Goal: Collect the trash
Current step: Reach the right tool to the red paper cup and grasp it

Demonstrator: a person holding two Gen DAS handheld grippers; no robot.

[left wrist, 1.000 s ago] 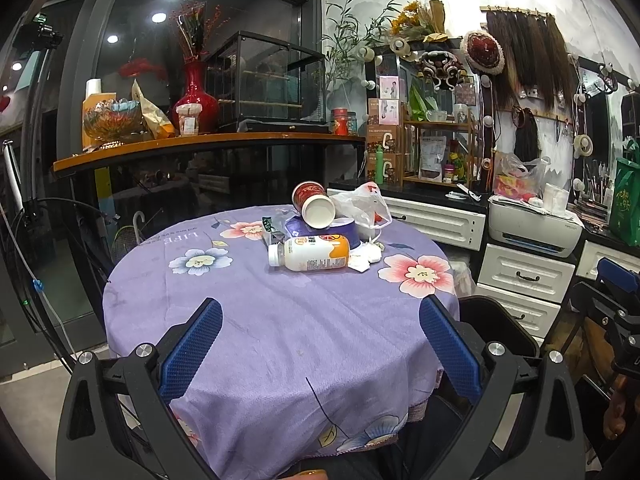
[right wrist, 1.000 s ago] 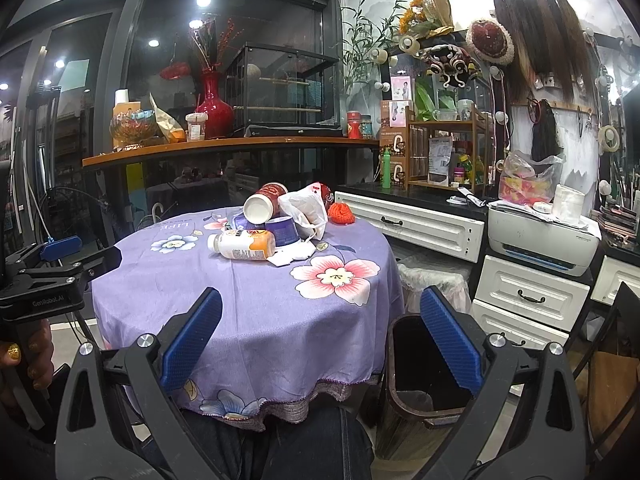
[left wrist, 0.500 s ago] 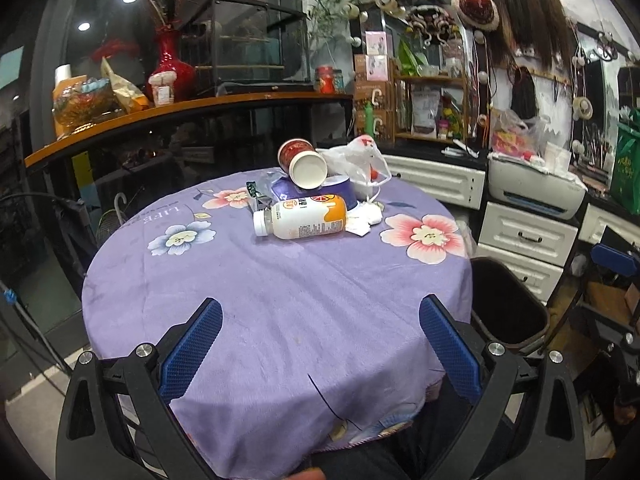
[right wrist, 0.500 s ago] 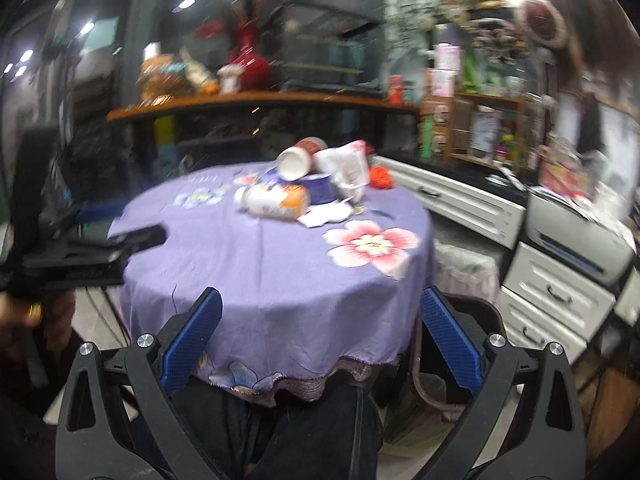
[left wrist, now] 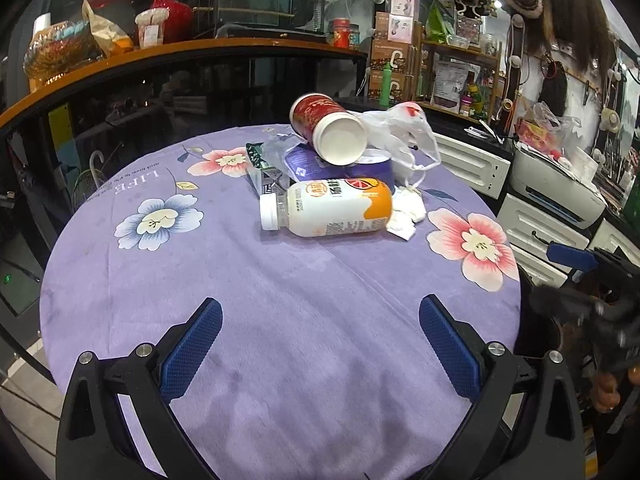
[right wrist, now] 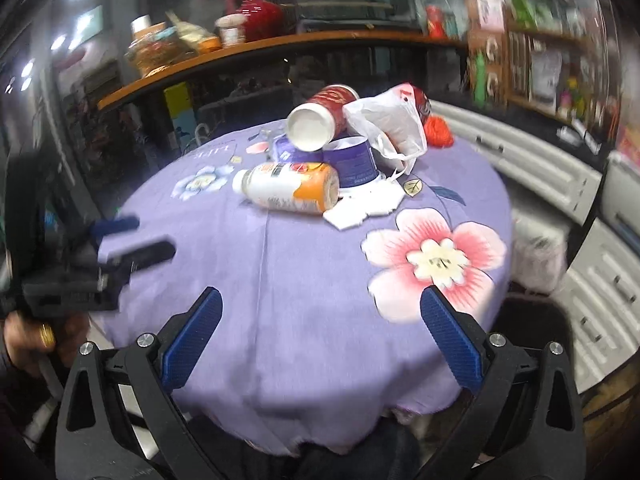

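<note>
A pile of trash lies on the far part of a round table with a purple flowered cloth (left wrist: 280,300). A white and orange bottle (left wrist: 328,208) (right wrist: 292,192) lies on its side at the front. Behind it a red paper cup (left wrist: 328,128) (right wrist: 320,120) leans over a purple tub (left wrist: 372,164) (right wrist: 352,160). A clear plastic bag (left wrist: 400,136) (right wrist: 388,124), crumpled tissues (left wrist: 406,216) (right wrist: 364,206) and a small carton (left wrist: 266,178) lie around them. My left gripper (left wrist: 320,328) is open over the near cloth. My right gripper (right wrist: 320,328) is open too, at the table's near edge.
A black bin (right wrist: 532,336) stands on the floor to the right of the table, with white drawers (left wrist: 540,232) beyond it. A wooden counter (left wrist: 200,50) with a red vase (left wrist: 170,8) runs behind. A red knitted lump (right wrist: 438,130) lies at the far table edge.
Both grippers have moved forward and up over the table, so the trash pile looks nearer. Both stayed open and nothing was picked up.
</note>
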